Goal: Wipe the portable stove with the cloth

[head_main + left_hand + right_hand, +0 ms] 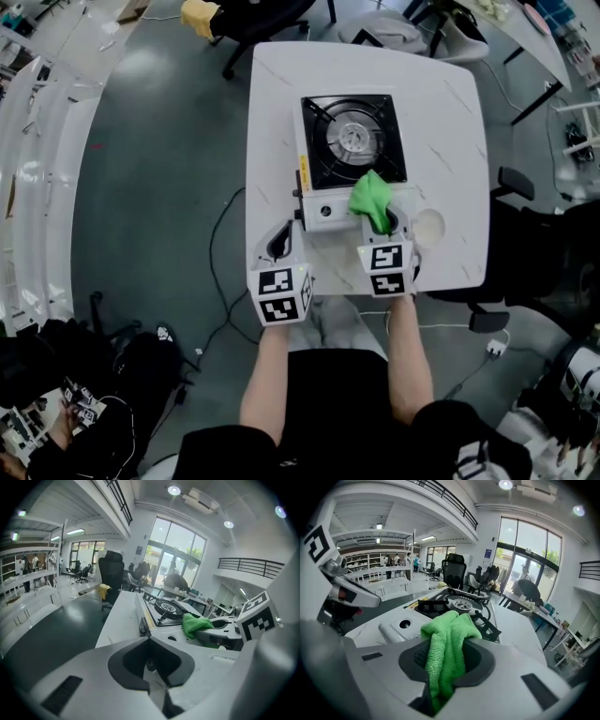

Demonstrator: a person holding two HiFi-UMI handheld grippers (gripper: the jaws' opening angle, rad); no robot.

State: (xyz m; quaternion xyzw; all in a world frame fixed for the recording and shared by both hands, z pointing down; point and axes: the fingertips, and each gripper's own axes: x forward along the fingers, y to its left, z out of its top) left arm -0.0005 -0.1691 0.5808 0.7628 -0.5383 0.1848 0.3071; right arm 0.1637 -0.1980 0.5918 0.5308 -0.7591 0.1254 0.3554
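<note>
cloth (447,644) of bright green, nubbly microfibre is pinched between the pressed-together jaws of the right hand-held gripper (445,667). its loose end bunches up in soft folds ahead of the dark curved jaw pads. in the head view that bunch lies over the near right corner of the portable stove (352,155), where the square black top meets the pale metal front panel. the stove's round, shiny burner (354,137) sits in the middle of the top, ringed by black pan supports (487,625). the stove stands on a white, marble-patterned table (450,141) with rounded corners. the left hand-held gripper (152,665) has its jaws closed together on nothing and sits by the stove's near left corner, at the table's near edge.
</note>
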